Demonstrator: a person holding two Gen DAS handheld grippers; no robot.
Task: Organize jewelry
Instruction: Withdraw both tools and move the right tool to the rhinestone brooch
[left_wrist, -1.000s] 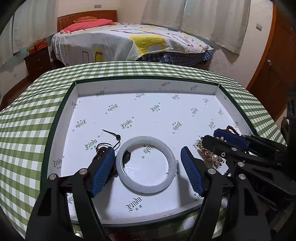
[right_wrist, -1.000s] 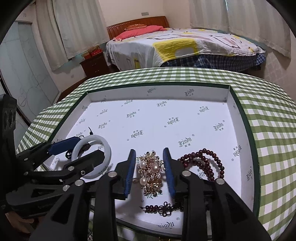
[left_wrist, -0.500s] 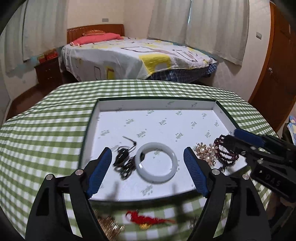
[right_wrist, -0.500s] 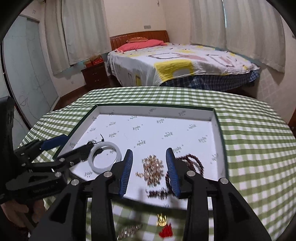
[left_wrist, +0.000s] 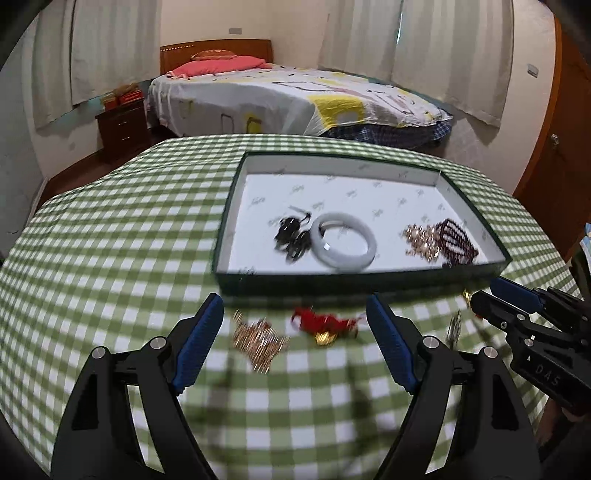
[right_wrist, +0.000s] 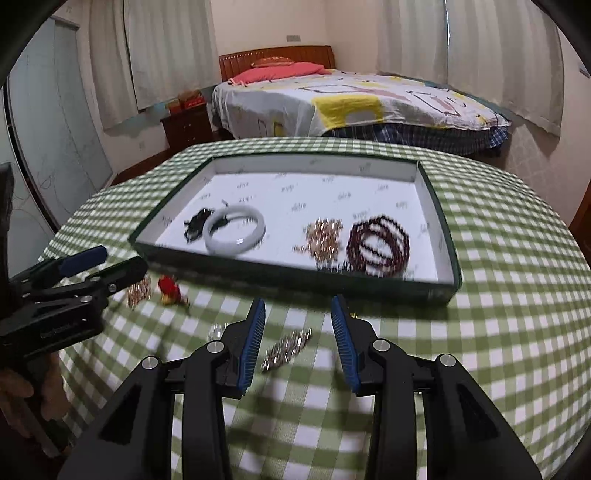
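A dark green box (left_wrist: 332, 282) (right_wrist: 288, 275) with white lining holds a white bangle (left_wrist: 342, 243) (right_wrist: 235, 234), a black cord piece (left_wrist: 291, 236) (right_wrist: 195, 223), a gold pearl brooch (left_wrist: 421, 240) (right_wrist: 324, 236) and a dark red bead bracelet (left_wrist: 458, 242) (right_wrist: 380, 240). On the cloth in front lie a gold piece (left_wrist: 260, 341) (right_wrist: 138, 291), a red tassel charm (left_wrist: 325, 325) (right_wrist: 170, 290) and a sparkly clip (right_wrist: 286, 349). My left gripper (left_wrist: 295, 339) is open above the gold piece and charm. My right gripper (right_wrist: 297, 334) is open over the clip.
The table wears a green checked cloth (left_wrist: 110, 258) (right_wrist: 498, 295). A bed (left_wrist: 295, 99) and a wooden nightstand (left_wrist: 122, 125) stand beyond it. A wooden door (left_wrist: 554, 147) is at the right. The left gripper also shows in the right wrist view (right_wrist: 88, 266).
Both grippers have pulled back out of the box toward the table's near edge and risen. Loose pieces on the cloth have come into view. Both stay open and empty.
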